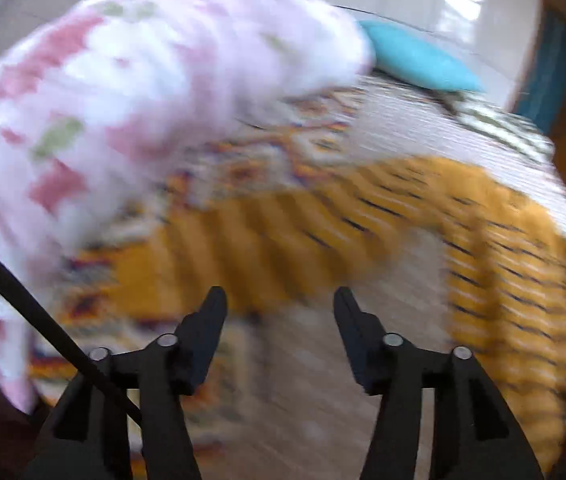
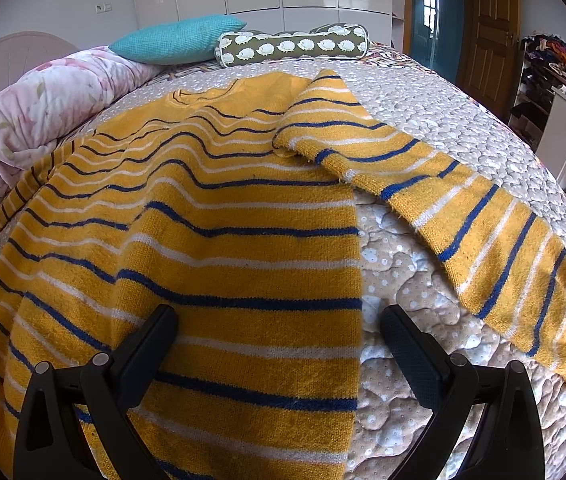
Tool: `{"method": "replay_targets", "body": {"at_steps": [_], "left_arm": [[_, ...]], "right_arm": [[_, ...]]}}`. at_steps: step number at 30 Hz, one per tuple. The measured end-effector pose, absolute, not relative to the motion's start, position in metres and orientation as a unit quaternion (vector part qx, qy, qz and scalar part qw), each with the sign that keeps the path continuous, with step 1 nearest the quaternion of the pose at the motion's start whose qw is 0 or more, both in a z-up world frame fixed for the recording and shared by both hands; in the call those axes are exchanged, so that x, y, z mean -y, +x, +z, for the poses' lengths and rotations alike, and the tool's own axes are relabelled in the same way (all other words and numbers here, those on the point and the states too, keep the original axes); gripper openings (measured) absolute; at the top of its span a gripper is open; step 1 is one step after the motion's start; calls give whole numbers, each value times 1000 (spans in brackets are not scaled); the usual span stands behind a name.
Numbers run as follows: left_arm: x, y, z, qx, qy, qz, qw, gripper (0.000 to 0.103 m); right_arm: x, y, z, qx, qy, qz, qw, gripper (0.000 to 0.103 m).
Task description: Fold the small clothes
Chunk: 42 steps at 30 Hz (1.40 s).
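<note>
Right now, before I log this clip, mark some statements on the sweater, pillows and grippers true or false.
1. The striped sweater lies spread on the bed. True.
2. The right gripper is shut on the sweater's hem. False: its jaws stand open above the fabric.
3. A teal pillow lies near the head of the bed. True.
4. One sleeve is already folded across the body. False: it stretches out to the side.
5. The left gripper holds nothing. True.
</note>
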State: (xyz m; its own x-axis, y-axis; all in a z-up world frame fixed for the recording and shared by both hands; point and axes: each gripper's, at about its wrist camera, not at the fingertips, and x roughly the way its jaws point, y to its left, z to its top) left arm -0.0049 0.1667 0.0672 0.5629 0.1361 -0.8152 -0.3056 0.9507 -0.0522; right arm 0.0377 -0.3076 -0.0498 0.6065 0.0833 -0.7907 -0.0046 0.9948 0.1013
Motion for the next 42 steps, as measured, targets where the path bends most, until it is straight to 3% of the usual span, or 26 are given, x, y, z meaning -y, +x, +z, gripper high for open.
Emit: {"method": "replay_targets", "body": {"at_steps": [7, 9, 10, 11, 19, 21, 22, 25, 26, 28, 32, 42], "left_arm": [[-69, -36, 14, -525, -177, -50, 831, 59], [-47, -43, 2, -536, -164, -68, 825, 43], [-38, -45, -1, -538, -147, -64, 828, 20], [-27, -48, -4, -540, -124, -46, 831, 7], [-65, -78, 24, -494, -127, 66, 858, 5], [-74, -90, 36, -484, -111, 84, 864, 8], [-69, -93, 40, -477, -110, 88, 868, 15], [-72, -110, 52, -456, -121, 68, 879, 58], [-71, -115, 58, -444, -119, 67, 886, 61], [-53, -117, 68, -432, -109, 67, 893, 65], [-25, -114, 73, -432, -72, 35, 899, 70], [17, -108, 59, -451, -57, -20, 891, 70]], "right_arm": [[309, 38, -48, -445, 40, 23, 894, 103], [310, 36, -47, -445, 43, 24, 894, 103], [311, 35, -47, -445, 44, 24, 894, 103], [311, 35, -47, -444, 46, 25, 894, 103], [314, 30, -45, -437, 56, 31, 897, 103], [316, 30, -45, -441, 56, 32, 895, 103], [317, 30, -45, -441, 62, 35, 895, 103], [323, 31, -42, -446, 72, 43, 891, 101], [332, 26, -37, -441, 97, 39, 892, 90], [353, 12, -30, -432, 161, 34, 887, 77], [412, -37, -28, -429, 279, -4, 859, 77], [507, -84, -43, -336, 377, -97, 858, 78]]}}
